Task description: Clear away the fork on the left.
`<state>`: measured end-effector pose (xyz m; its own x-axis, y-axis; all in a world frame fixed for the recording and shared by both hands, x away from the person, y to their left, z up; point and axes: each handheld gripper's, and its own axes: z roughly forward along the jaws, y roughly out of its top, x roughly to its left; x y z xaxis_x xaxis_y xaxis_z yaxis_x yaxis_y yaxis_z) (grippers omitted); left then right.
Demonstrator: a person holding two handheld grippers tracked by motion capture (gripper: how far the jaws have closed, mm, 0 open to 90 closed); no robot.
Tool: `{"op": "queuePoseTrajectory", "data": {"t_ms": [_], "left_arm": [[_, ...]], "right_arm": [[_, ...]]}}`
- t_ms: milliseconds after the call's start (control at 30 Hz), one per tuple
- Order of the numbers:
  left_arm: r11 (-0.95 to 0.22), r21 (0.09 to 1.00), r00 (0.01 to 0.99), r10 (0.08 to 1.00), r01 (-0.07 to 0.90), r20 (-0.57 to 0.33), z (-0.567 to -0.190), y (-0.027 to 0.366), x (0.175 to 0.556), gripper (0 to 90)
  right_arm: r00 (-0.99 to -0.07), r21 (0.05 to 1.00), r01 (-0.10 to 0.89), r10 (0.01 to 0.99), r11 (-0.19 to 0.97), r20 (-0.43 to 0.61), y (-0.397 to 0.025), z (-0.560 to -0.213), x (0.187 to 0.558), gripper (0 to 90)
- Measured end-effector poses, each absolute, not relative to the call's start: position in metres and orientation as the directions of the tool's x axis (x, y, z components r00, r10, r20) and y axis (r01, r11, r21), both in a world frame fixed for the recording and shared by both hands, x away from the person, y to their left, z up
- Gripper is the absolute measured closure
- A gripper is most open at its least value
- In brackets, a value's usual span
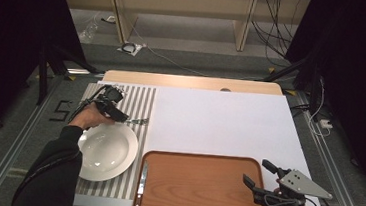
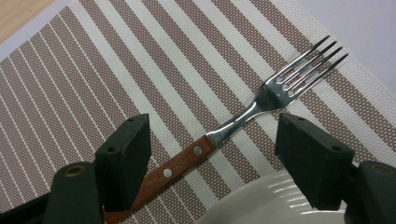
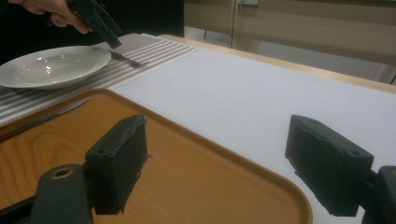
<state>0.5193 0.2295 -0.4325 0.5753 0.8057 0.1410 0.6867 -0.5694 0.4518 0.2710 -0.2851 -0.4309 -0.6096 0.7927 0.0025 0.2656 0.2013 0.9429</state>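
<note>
Item: fork [image 2: 261,105], steel tines and neck, brown wooden handle w/ two rivets.

Location: lies flat on the brown-and-cream striped woven placemat [image 1: 141,99], just off the 12 o'clock rim of the round white ceramic plate [image 1: 111,152]. In the left gripper view tines point to 2 o'clock, handle runs down to 8 o'clock between the jaws; plate rim sits at 5 o'clock, close under the right-hand jaw.

Left gripper [image 2: 212,147]: jaws spread wide, straddling the handle-to-neck junction. Nothing pinched; from the high view it sits low over the mat, contact w/ the mat can't be told.

Right gripper [image 3: 212,158]: jaws spread, empty, at the 3 o'clock edge of the brown wooden tray w/ rounded corners [image 1: 197,204], above the white table cover [image 1: 219,126]. Idle, well apart from the fork.

Other: a knife [image 1: 142,179], steel blade, lies along the tray's 9 o'clock edge.

Step judged in hand: grasping the fork, or just letting go of it.
- If grasping: centre the jaws on the wooden part, near the upper rivet; the steel neck is thin and slick, likely to pivot.
- Handle runs diagonal to the jaw gap; turn the wrist so the pads close square across it.
- Keep the right-hand jaw clear of the plate rim.
- Lift level; tines are the heavy end.
</note>
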Motion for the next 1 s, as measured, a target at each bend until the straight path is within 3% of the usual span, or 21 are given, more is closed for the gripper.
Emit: {"op": "queuePoseTrajectory", "data": {"t_ms": [367,1000], "left_arm": [[-0.607,0.403,0.61,0.78,0.685,0.137,-0.442,0.229,0.529,28.7],[-0.682,0.31,0.668,0.725,0.662,0.169,-0.449,0.225,0.536,40.8]], "right_arm": [[-0.616,0.946,0.263,0.788,0.192,0.011,-0.284,-0.432,0.272,21.6],[-0.619,0.943,0.266,0.785,0.201,0.007,-0.285,-0.432,0.273,21.6]]}}
